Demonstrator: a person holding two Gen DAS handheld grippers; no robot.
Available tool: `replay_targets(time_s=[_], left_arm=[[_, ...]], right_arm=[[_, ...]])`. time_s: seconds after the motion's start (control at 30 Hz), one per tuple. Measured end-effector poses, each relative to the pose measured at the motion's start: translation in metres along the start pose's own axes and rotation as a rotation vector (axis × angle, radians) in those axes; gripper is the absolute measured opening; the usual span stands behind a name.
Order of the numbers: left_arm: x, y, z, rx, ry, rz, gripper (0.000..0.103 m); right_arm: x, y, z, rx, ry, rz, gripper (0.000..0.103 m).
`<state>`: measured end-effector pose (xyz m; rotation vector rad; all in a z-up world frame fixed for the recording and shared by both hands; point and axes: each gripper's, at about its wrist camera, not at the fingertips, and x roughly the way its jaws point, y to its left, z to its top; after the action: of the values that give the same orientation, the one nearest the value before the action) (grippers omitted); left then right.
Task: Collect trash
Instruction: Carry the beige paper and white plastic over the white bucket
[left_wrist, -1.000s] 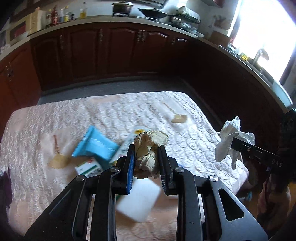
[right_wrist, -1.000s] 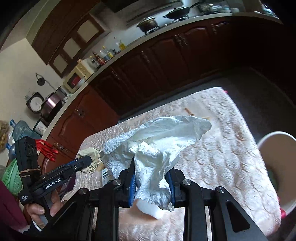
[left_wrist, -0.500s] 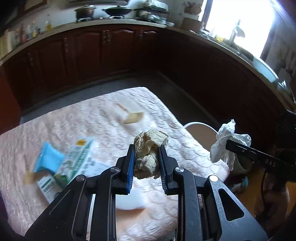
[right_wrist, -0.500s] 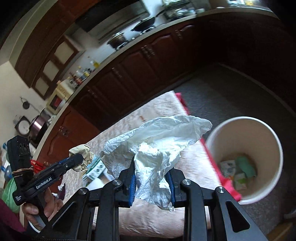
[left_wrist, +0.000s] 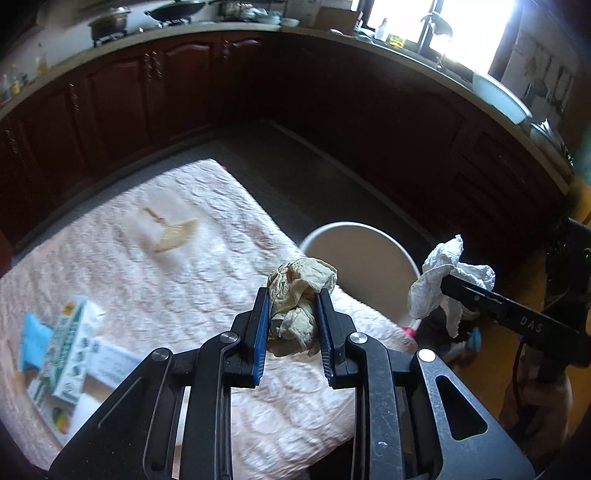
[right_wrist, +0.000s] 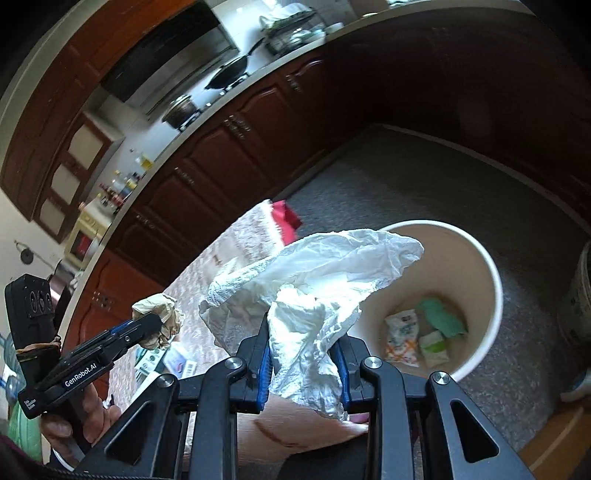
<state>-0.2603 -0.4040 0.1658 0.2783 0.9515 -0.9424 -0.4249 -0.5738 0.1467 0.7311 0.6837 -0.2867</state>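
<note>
left gripper: clamps beige wad | right gripper: clamps white tissue | both carried for dropping into bin

Crumpled beige paper wad, held up off the quilted table between two blue pads. Crumpled white tissue, larger and looser, pinched at its lower part with a flap spreading up and right, overlapping the near rim of the cream bin. Bin upright on the floor just beside the table; three small wrappers lie on its bottom.
</note>
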Motion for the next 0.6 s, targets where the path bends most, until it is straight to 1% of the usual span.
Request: replay_targets(time_s=[0.23,0.4,0.47,0.6], left_arm=[[0.038,-0.021,0.011,-0.009,0.05,-0.061,0.022],[0.059,-0.035,0.018,-0.016,0.062,-0.096,0.022],[0.066,-0.039,0.02,-0.016,0.068,-0.102,0.022],[0.078,-0.05,0.02,-0.001,0.084,-0.1,0.022]], right_arm=[[0.006,-0.035,0.002,0.064,0.008,-0.081,0.026],[0.018,-0.057,0.001,0.099,0.032,-0.13,0.026],[0.023,-0.062,0.001,0.103,0.042,-0.152,0.026],[0.028,-0.068,0.003,0.108,0.051,-0.164,0.026]])
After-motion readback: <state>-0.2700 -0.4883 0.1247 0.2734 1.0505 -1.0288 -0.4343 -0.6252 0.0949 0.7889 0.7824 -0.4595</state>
